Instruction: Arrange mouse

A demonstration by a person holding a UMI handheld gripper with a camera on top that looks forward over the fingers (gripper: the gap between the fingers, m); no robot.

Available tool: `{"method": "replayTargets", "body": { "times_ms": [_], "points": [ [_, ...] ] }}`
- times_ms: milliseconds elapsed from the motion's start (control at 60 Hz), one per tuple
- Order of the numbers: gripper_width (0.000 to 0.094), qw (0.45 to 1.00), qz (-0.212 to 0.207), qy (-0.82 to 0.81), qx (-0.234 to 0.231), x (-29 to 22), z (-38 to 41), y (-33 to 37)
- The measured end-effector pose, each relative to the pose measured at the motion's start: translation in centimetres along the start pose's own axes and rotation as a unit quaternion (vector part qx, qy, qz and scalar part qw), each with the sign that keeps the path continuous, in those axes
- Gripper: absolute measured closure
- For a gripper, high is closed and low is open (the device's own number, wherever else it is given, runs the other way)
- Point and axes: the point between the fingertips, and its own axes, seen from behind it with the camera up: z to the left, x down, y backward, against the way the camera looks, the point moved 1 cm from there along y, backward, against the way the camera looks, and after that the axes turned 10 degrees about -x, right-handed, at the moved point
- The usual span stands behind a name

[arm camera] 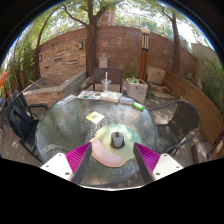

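Hand-held gripper (pixel 113 160) is spread wide, nothing held; magenta pads (pixel 78 157) show on the inner faces of both fingers. Mouse (pixel 117 140), small and grey, sits on a round pale mouse mat (pixel 108 153) on the round glass counter (pixel 60 130). Mouse is just ahead of the fingertips and roughly centred between them, clear gap to each finger, no contact. The mat's near edge reaches into the space between the fingers. Farther out and a bit left of the mouse: small light square card (pixel 95 117) lying flat on the glass. At the far right rim of the counter: green object (pixel 138 105), can't tell what it is. Dark chair (pixel 24 122) at the left of the counter, another dark chair (pixel 186 118) at the right. Beyond the counter: white planter box (pixel 135 90) with green plants, tree trunk (pixel 92 40), brick wall (pixel 120 50) across the back. Outdoor patio, daylight.
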Motion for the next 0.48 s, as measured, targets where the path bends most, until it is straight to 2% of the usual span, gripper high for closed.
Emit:
{"method": "replayTargets", "body": {
  "times_ms": [200,483],
  "points": [
    [0.0063,1.000,-0.010,0.013,0.011,2.1,3.0,7.4],
    [0.0077,0.999,-0.022,0.019,0.020,2.4,4.3,11.2]
  ]
}}
